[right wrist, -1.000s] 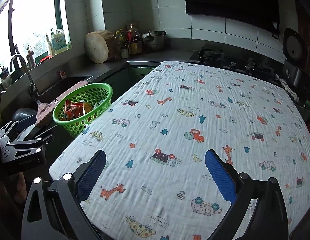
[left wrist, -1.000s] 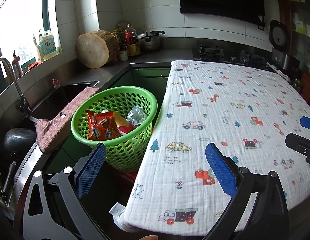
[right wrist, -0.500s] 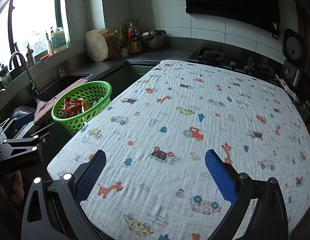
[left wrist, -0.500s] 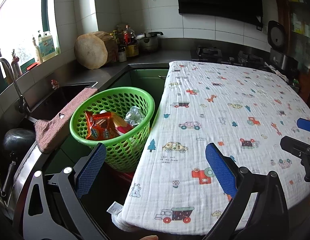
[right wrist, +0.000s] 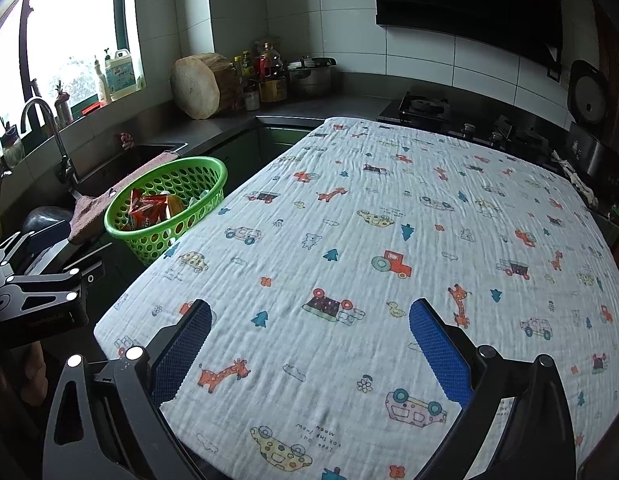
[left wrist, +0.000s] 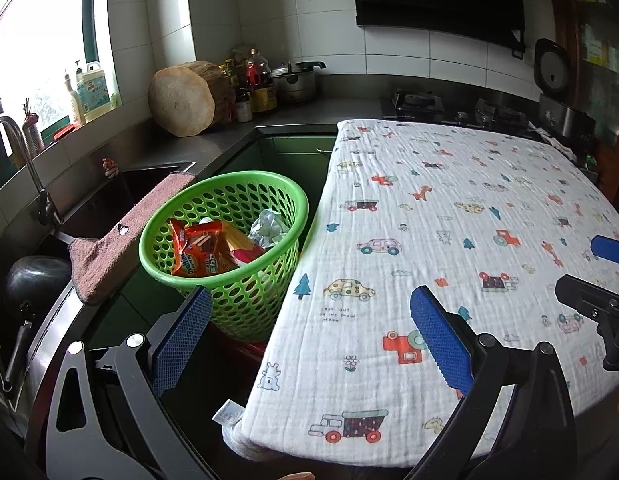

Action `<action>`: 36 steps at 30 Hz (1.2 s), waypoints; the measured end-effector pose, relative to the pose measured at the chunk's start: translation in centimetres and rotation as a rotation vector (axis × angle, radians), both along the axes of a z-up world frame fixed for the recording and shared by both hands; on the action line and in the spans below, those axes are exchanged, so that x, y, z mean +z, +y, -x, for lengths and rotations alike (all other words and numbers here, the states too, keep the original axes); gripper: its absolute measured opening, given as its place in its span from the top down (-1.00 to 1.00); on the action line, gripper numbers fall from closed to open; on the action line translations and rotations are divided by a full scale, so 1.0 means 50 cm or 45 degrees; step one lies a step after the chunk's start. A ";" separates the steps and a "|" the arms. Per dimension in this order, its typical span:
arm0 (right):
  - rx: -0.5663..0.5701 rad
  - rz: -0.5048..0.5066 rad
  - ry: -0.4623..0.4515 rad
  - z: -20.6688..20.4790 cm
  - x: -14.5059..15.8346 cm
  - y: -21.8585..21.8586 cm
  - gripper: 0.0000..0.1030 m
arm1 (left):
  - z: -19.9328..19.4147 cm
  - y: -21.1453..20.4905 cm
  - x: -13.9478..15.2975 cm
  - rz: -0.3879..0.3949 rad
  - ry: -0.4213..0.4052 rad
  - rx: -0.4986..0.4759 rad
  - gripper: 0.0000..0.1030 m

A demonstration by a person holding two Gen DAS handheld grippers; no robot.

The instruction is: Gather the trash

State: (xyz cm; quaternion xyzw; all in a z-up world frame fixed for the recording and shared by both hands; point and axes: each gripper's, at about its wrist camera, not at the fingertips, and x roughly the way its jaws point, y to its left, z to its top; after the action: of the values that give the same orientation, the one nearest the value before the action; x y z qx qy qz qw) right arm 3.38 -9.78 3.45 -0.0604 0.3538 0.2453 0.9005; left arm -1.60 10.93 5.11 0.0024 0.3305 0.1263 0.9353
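Far left: window sill w/ detergent jug [left wrist: 94,90], faucet [left wrist: 13,152] over sink [left wrist: 121,192].
Pink rag [left wrist: 121,240] draped over sink edge, touching basket rim.
Round wood chopping block [left wrist: 183,100] leaning upright on far counter; bottles [left wrist: 257,84] and steel pot [left wrist: 295,84] just right of it.
Green plastic basket [left wrist: 269,188], perforated, left of tabletop and just beside its edge. Contents (trash): orange snack wrapper [left wrist: 197,252], red/yellow packet [left wrist: 241,248], crumpled silver foil [left wrist: 269,228]. All inside basket.
Left gripper [left wrist: 309,322]: jaws wide apart, holding nothing; near, straddling the gap betw. basket and tabletop corner.
Tabletop [right wrist: 349,220]: covered by white cloth w/ car, tractor, giraffe, tree print; cloth tag [left wrist: 227,416] hangs at near left corner.
Right gripper [right wrist: 309,330]: jaws wide apart, nothing held; over near part of tabletop.
Far right: gas hob [right wrist: 425,108], rice cooker [right wrist: 589,100], dark range hood [right wrist: 469,4] above.
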 end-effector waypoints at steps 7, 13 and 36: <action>-0.003 -0.003 -0.006 0.003 0.000 -0.001 -0.86 | 0.004 0.001 0.002 0.001 -0.006 0.002 -0.90; -0.005 -0.006 -0.007 0.004 0.003 -0.005 -0.86 | 0.006 0.002 0.002 0.003 -0.007 0.001 -0.90; -0.020 -0.002 -0.009 0.004 0.003 -0.014 -0.86 | 0.007 -0.006 -0.010 0.025 -0.010 -0.023 -0.90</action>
State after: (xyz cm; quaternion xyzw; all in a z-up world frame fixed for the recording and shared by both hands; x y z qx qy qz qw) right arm 3.17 -10.46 3.60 -0.0578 0.3508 0.2384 0.9038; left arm -1.94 10.65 4.63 -0.0045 0.3280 0.1145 0.9377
